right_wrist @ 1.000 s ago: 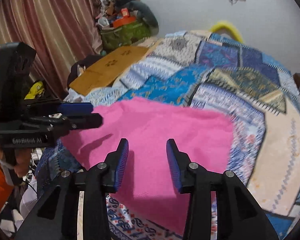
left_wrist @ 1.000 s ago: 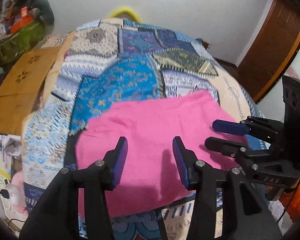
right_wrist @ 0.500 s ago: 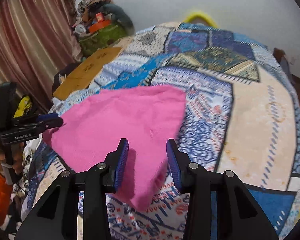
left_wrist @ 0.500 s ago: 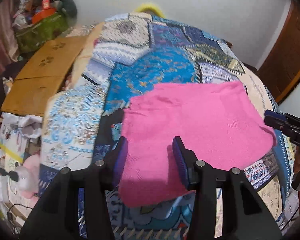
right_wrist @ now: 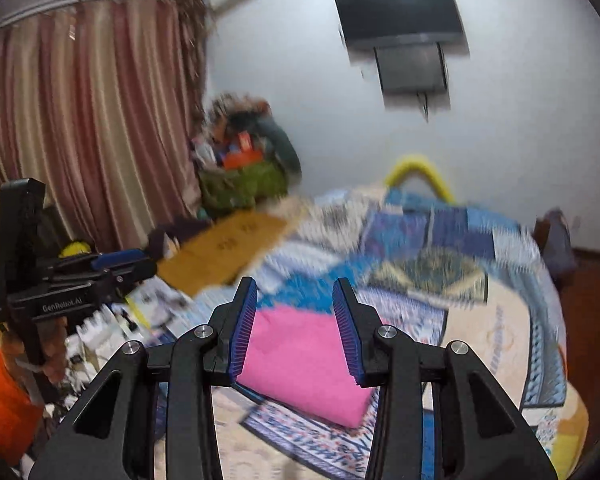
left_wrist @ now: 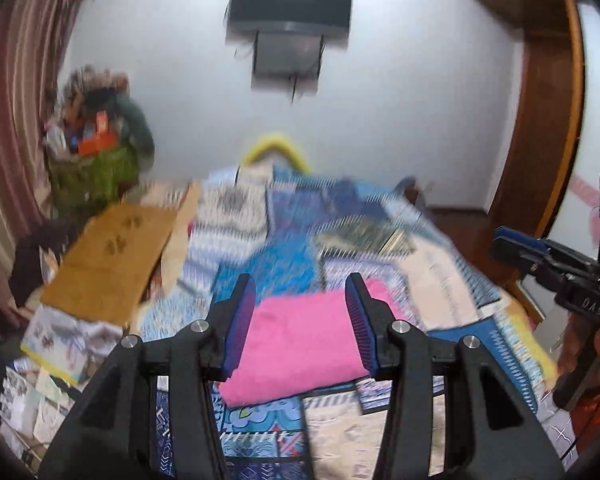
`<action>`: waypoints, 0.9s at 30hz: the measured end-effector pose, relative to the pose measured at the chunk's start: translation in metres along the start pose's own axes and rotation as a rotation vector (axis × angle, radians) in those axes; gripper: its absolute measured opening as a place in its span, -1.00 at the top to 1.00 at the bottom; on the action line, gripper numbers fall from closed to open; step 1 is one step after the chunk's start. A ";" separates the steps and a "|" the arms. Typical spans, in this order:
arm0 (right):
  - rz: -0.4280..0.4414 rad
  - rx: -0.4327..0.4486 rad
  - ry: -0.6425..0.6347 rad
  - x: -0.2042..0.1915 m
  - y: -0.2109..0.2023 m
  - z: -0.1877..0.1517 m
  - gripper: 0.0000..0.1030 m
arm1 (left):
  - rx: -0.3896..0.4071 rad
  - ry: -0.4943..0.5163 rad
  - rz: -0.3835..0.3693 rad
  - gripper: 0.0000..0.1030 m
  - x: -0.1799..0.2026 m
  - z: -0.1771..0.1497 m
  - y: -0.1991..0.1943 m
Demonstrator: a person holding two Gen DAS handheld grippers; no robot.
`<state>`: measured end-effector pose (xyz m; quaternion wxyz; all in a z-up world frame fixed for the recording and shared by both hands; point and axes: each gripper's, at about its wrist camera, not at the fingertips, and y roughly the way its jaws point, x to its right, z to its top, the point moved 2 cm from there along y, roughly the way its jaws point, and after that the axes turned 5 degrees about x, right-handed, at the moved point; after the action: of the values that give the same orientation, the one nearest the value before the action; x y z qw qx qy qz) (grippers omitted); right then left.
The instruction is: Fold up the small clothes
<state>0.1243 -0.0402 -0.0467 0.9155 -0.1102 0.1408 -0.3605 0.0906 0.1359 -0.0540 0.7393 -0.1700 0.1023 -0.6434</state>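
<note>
A pink cloth (left_wrist: 300,344) lies flat as a folded rectangle near the front edge of the patchwork bed cover (left_wrist: 440,280). The left wrist view has my left gripper (left_wrist: 300,292) open and empty, hanging in the air above and short of the cloth. My right gripper (left_wrist: 500,242) shows at that view's right edge, also off the cloth. From the right wrist camera, the right gripper (right_wrist: 295,296) is open with nothing between its blue pads, and the pink cloth (right_wrist: 300,360) lies below it. The left gripper (right_wrist: 146,265) is at the far left, held by a hand.
A flat brown cardboard sheet (left_wrist: 112,256) lies on the bed's left side, with boxes (left_wrist: 60,332) below it. A green bag of clutter (left_wrist: 92,168) stands by the striped curtain (right_wrist: 80,120). A TV (left_wrist: 288,4) hangs on the far wall; a wooden door frame (left_wrist: 540,120) is at right.
Both grippers have risen and drawn back from the pink cloth and tilted upward, so the wall and TV now show. Their jaw gaps look the same. The cloth stays on the bed.
</note>
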 end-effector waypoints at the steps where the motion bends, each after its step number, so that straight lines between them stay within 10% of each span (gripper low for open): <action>1: 0.002 0.028 -0.010 -0.007 -0.010 0.004 0.30 | 0.039 0.008 -0.011 0.10 0.008 0.004 -0.017; 7: 0.007 0.155 -0.044 -0.041 -0.058 0.010 0.25 | 0.180 0.013 -0.025 -0.14 0.032 0.007 -0.077; 16: -0.072 0.219 -0.058 -0.058 -0.078 -0.001 -0.66 | 0.266 0.023 0.020 -0.93 0.045 -0.006 -0.113; 27: -0.120 0.235 -0.065 -0.058 -0.081 -0.002 -0.92 | 0.284 0.023 0.027 -0.99 0.047 -0.012 -0.121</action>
<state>0.0322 -0.0579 -0.0140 0.9029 -0.0223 0.0611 -0.4249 -0.0176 0.0743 -0.0154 0.7634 -0.0548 0.0208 -0.6433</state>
